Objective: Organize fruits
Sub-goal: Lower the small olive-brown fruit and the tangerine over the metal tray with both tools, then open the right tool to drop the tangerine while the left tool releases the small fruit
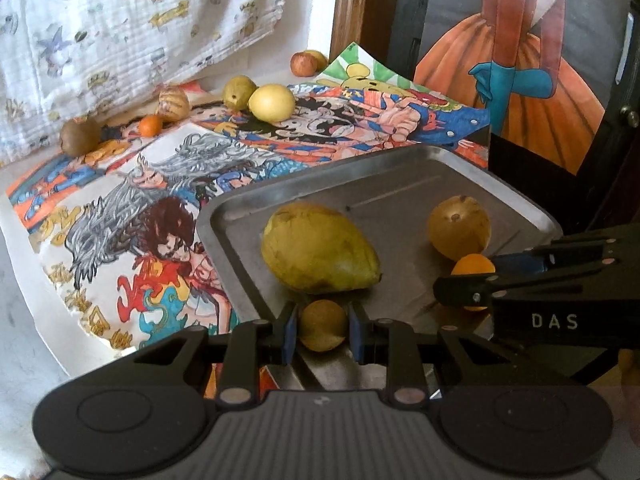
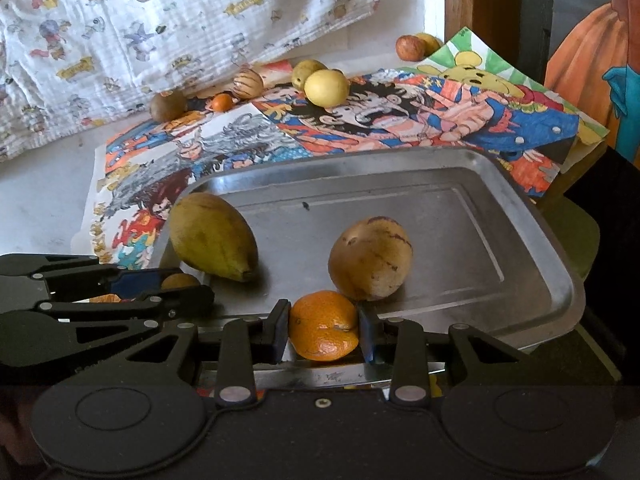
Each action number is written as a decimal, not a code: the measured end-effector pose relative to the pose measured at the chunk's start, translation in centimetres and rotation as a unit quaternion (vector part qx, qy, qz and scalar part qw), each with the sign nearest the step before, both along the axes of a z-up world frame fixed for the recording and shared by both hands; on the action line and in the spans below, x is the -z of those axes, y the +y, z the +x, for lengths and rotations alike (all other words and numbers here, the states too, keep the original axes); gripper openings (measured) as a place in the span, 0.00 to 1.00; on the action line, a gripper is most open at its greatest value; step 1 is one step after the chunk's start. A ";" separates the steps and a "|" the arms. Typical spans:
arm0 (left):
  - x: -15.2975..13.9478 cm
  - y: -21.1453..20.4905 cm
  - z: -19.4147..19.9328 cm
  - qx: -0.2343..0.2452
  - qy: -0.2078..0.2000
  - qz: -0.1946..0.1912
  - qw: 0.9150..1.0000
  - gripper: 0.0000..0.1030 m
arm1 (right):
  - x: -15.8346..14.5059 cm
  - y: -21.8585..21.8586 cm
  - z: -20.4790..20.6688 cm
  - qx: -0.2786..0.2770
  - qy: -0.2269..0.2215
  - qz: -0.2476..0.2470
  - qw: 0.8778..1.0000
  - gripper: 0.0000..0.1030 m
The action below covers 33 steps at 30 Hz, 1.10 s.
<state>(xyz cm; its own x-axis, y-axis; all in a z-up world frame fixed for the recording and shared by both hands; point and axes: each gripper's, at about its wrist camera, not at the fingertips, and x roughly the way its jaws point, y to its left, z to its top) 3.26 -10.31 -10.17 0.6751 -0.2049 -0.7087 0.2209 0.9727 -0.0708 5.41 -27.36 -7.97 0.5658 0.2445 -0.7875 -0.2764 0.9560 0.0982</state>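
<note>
My left gripper (image 1: 323, 330) is shut on a small round brown fruit (image 1: 322, 320), held over the near edge of a metal tray (image 1: 216, 216). On the tray lie a yellow-green mango (image 1: 320, 248) and a round yellow-brown fruit (image 1: 458, 226). My right gripper (image 2: 324, 328) is shut on an orange (image 2: 320, 316) at the tray's (image 2: 460, 240) near rim, just in front of the round fruit (image 2: 370, 258). In the right wrist view the mango (image 2: 212, 236) lies to the left, and the left gripper (image 2: 192, 283) comes in beside it. The right gripper (image 1: 468, 276) also shows in the left wrist view.
Coloured cartoon drawings (image 1: 160, 200) cover the surface under the tray. Along the back lie several loose fruits: a yellow one (image 1: 272, 102), a green one (image 1: 238, 92), a striped one (image 1: 174, 104), a tiny orange (image 1: 151, 125), a brown one (image 1: 80, 136). A printed white cloth (image 1: 120, 20) hangs behind.
</note>
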 end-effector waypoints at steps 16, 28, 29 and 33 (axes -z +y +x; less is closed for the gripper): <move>0.1 0.0 0.0 0.001 -0.003 0.004 1.000 0.29 | 0.0 0.1 0.1 0.001 0.002 0.000 1.000 0.38; 0.1 0.0 -0.1 0.001 -0.002 0.004 1.000 0.29 | -0.6 -0.4 -0.2 0.013 -0.001 0.009 1.000 0.55; 0.1 0.0 -0.1 0.001 -0.002 0.004 1.000 0.29 | -0.7 -0.5 -0.3 0.015 -0.002 0.010 1.000 0.57; 0.1 0.0 -0.1 0.001 -0.002 0.004 1.000 0.29 | -1.4 -0.9 -0.5 0.023 -0.007 0.020 1.000 0.66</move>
<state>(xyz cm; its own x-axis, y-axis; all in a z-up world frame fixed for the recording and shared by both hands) 3.19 -10.29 -10.28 0.6782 -0.2004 -0.7070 0.2224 0.9730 -0.0624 4.87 -28.28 -6.60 0.5879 0.2488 -0.7697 -0.2333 0.9632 0.1332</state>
